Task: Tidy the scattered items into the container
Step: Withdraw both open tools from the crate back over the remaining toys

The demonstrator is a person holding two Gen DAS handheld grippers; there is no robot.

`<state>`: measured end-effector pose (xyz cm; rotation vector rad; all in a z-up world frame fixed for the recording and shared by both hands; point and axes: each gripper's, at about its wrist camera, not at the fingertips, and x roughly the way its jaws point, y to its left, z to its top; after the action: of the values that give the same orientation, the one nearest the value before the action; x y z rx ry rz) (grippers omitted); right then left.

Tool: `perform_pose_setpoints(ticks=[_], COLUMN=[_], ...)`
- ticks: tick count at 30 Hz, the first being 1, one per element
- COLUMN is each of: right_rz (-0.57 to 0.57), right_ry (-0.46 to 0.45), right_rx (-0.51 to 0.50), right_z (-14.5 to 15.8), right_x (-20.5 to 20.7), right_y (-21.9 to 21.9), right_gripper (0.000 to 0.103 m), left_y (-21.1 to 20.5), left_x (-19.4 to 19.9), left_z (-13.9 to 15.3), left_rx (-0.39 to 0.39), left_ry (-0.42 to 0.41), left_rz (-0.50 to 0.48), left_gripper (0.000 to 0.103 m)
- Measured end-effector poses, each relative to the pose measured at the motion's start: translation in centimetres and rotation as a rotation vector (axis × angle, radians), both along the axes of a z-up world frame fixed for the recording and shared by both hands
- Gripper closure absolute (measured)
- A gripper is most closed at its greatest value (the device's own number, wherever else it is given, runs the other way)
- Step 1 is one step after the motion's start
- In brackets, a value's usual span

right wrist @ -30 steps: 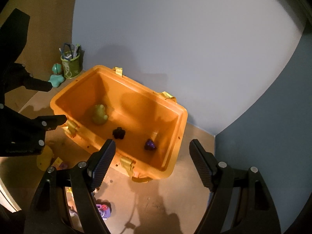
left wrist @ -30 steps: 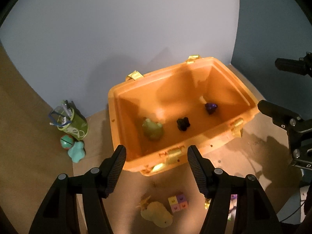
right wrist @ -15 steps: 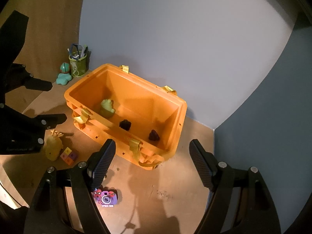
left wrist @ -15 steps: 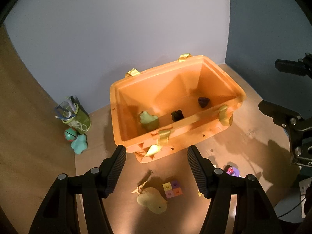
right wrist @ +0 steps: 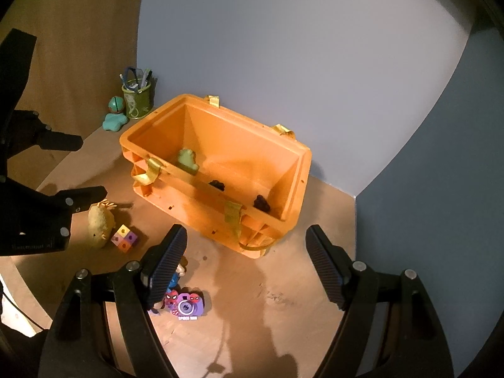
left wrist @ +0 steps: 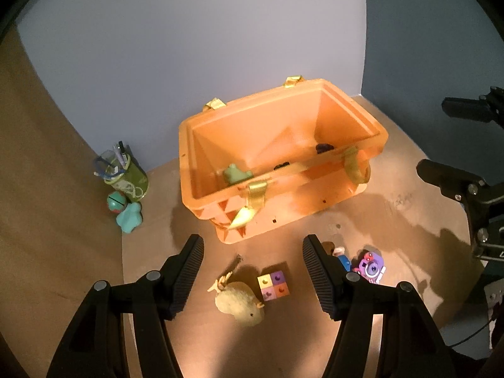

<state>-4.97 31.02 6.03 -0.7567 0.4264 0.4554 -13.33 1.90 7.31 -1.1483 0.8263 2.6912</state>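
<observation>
Both tools hang spread and empty above the brown desk [left wrist: 151, 252]: the left tool [left wrist: 253, 267] frames a fuzzy yellow chick toy [left wrist: 241, 305], probably the next pick, with the orange plastic crate [left wrist: 283, 157] at twelve o'clock; the right tool [right wrist: 245, 271] waits.

- "SPIDER MAN", in small pale capitals, along the lower front edge of the purple toy camera [right wrist: 186, 306] on the brown floor; two red mask emblems flank its round lens.
- A faint line of pale lettering on the black body of the left gripper [right wrist: 37, 236], at the left edge of the right wrist view; too dim and small to read.
- A pale mark on the black body of the right gripper [left wrist: 494, 252], cut by the edge of the left wrist view; illegible.
</observation>
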Motion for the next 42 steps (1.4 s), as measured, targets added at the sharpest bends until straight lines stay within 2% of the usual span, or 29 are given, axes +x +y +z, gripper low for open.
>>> perform_pose_setpoints(ticks=[18, 42], right_rz=[-0.059, -0.110], right_ry=[0.089, 0.179], right_rx=[0.002, -0.028], right_z=[-3.2, -8.1], right_x=[-1.2, -1.7], right_y=[-1.7, -2.1], right_gripper=[0.027, 0.027], left_y=[-1.3, -4.2], left_x=[2.9, 3.7], left_z=[-2.9, -6.2], left_rx=[-0.003, 0.029], left_ry=[-0.031, -0.087], left_rz=[0.016, 0.071], left_gripper=[0.041, 0.041])
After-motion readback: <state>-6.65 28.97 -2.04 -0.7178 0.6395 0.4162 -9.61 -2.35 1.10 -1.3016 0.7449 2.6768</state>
